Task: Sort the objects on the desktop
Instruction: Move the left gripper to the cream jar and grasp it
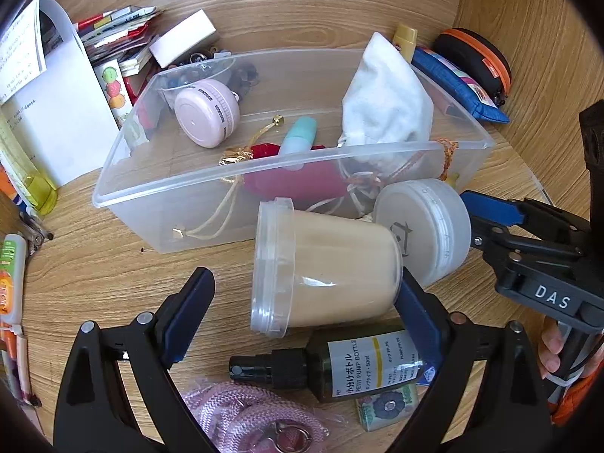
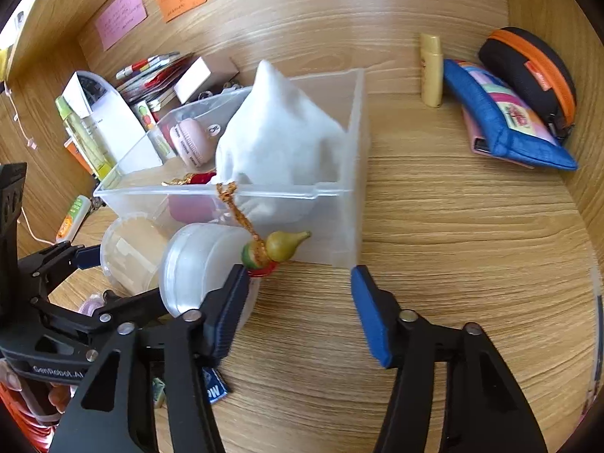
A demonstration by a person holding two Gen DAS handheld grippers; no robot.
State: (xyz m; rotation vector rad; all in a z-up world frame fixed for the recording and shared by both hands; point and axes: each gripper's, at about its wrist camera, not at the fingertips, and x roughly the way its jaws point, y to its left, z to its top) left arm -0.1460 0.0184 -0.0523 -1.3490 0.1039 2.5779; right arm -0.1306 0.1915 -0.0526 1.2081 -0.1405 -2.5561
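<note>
The wooden surface fills both views, with a clear plastic bin across the middle of the left wrist view, its long axis running left to right, open top up. A white cloth pouch stands in the bin's right end, peak up; its orange cord hangs over the front rim and ends in a small gourd charm at the centre of the right wrist view, tip pointing right. Also in the bin are a pink round case, on its side at upper left, and a small teal bottle near the middle.

Just in front of the bin, at frame centre, a lidded tub of beige contents lies on its side, long axis left to right, lid to the left. Its base touches a frosted round jar to the right. Below the tub, a dark pump bottle lies with its nozzle pointing left, and a pink rope sits at the bottom edge.

The left gripper has its fingers spread wide either side of the tub, the right one touching its base. The right gripper is also spread open, holding nothing, its left finger against the frosted jar.
</note>
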